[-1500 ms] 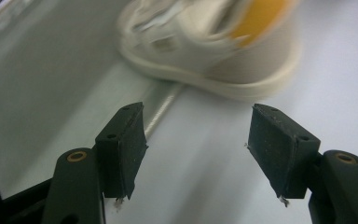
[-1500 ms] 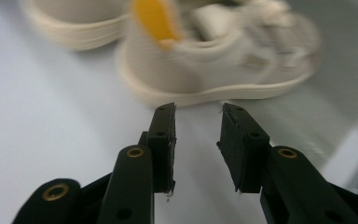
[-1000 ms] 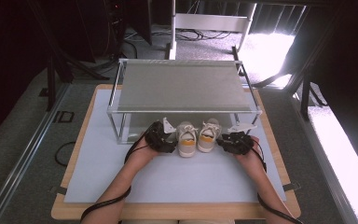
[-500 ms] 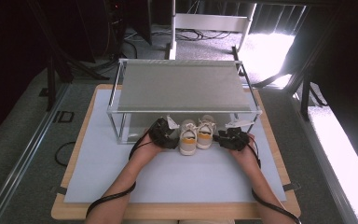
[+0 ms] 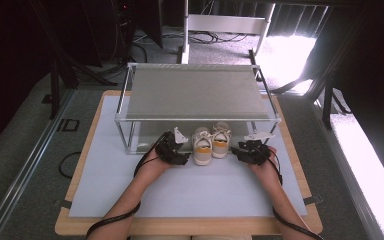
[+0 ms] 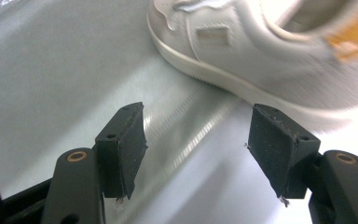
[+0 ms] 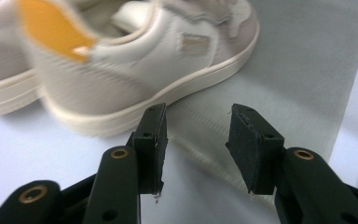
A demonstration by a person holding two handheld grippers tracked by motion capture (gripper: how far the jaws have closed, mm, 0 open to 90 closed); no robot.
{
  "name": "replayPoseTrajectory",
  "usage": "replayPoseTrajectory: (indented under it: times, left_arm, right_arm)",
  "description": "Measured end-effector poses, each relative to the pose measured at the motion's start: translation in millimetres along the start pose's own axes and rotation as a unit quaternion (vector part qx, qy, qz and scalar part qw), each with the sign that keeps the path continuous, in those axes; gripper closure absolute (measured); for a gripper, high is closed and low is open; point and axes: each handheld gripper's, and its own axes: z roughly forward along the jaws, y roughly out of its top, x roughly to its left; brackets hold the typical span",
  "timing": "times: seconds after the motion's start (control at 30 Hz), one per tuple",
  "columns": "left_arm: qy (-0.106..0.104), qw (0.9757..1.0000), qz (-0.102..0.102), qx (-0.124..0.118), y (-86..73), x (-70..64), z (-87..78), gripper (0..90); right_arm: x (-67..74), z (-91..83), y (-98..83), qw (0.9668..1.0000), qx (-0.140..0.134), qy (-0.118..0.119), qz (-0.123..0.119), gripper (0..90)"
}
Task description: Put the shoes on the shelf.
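Two small white shoes with orange heel tabs stand side by side at the front edge of a metal rack: the left shoe (image 5: 201, 148) and the right shoe (image 5: 221, 140). My left gripper (image 5: 174, 148) sits just left of the pair. Its jaws are open (image 6: 196, 121) over bare mat, with the left shoe (image 6: 261, 51) just beyond them. My right gripper (image 5: 251, 151) rests to the right of the pair. Its jaws (image 7: 198, 114) have just been opening and have nothing between them. The right shoe (image 7: 135, 60) lies ahead to their left.
The rack (image 5: 195, 92) has a flat grey top shelf on thin metal posts and covers the back half of the table. A pale mat (image 5: 205, 190) covers the wooden tabletop in front of it. Cables trail from both grippers along the forearms.
The left gripper has eased slightly away from the shoes. The right gripper and both shoes stay about where they were.
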Motion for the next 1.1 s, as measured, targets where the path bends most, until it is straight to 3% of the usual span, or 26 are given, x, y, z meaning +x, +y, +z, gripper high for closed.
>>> replayPoseTrajectory:
  times: [0.17, 0.27, 0.43, 0.53, 0.63, 0.8, 1.03, 1.1]
  left_arm:
    - [-0.019, 0.9996, 0.016, -0.012, -7.9, -13.5, -25.8, 35.9]
    - [-0.036, 0.9991, 0.014, -0.019, -9.7, -25.1, -36.6, 36.6]
    - [-0.053, 0.9971, 0.041, -0.035, -6.1, -51.9, -46.5, 46.7]
    - [-0.057, 0.9962, 0.054, -0.037, -1.3, -61.1, -43.2, 51.5]
    - [-0.066, 0.9959, 0.045, -0.042, 2.8, -63.8, -38.2, 51.7]
    - [-0.058, 0.9962, 0.041, -0.052, 9.7, -64.9, -28.4, 51.4]
    - [-0.056, 0.9965, 0.041, -0.047, 17.7, -62.9, -12.6, 51.5]
    - [-0.049, 0.9963, 0.053, -0.045, 19.0, -62.7, -10.7, 52.4]
  right_arm:
    - [16.4, -16.8, -4.5, 0.9997, -0.011, 0.015, -0.014, 62.5]
    - [27.6, -23.9, -4.4, 0.9992, -0.020, 0.032, -0.012, 62.9]
    - [48.1, -29.4, -2.8, 0.9980, -0.032, 0.054, -0.011, 63.8]
    - [57.8, -27.8, -1.8, 0.9977, -0.032, 0.056, -0.021, 67.2]
    - [61.6, -25.5, 0.0, 0.9980, -0.029, 0.052, -0.020, 69.6]
    - [59.9, -20.9, 3.6, 0.9989, -0.025, 0.038, -0.006, 71.9]
    - [58.2, -14.0, 10.9, 0.9994, -0.021, 0.025, 0.001, 73.6]
    - [57.4, -13.4, 11.6, 0.9996, -0.021, 0.019, 0.002, 75.2]
